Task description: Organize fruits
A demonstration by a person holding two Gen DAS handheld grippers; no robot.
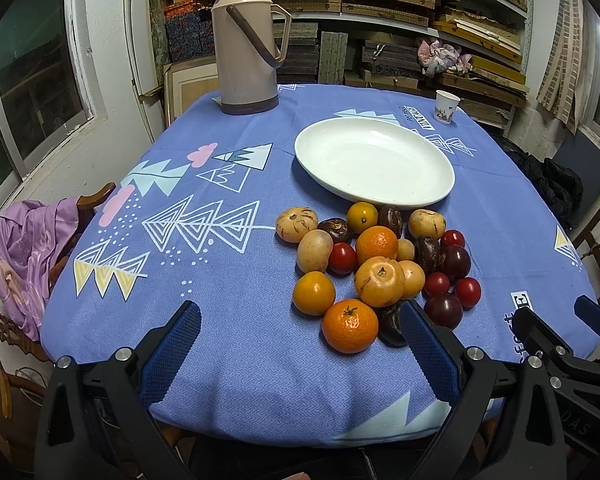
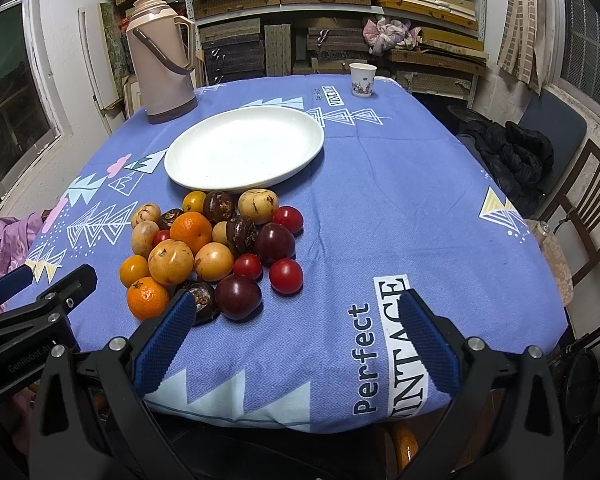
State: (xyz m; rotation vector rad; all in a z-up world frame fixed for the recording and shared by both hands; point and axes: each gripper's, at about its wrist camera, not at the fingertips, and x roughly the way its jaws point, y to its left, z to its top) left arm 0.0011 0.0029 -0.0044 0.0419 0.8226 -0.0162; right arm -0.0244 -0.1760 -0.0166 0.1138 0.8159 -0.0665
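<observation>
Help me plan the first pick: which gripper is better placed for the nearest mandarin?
Probably the left gripper, open: the mandarin lies between its fingers. The right gripper, also open, has it outside.

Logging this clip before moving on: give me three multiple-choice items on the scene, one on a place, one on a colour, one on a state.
1. Where does the fruit pile lie?
A. on the plate
B. on the tablecloth beside the plate
C. in the cup

2. What colour is the tablecloth?
A. green
B. white
C. blue

3. What does the white plate hold?
A. nothing
B. oranges
C. tomatoes

Answers:
1 B, the pile lies on the cloth at the plate's near rim.
2 C, the cloth is blue with tree prints.
3 A, its surface is bare.
</observation>
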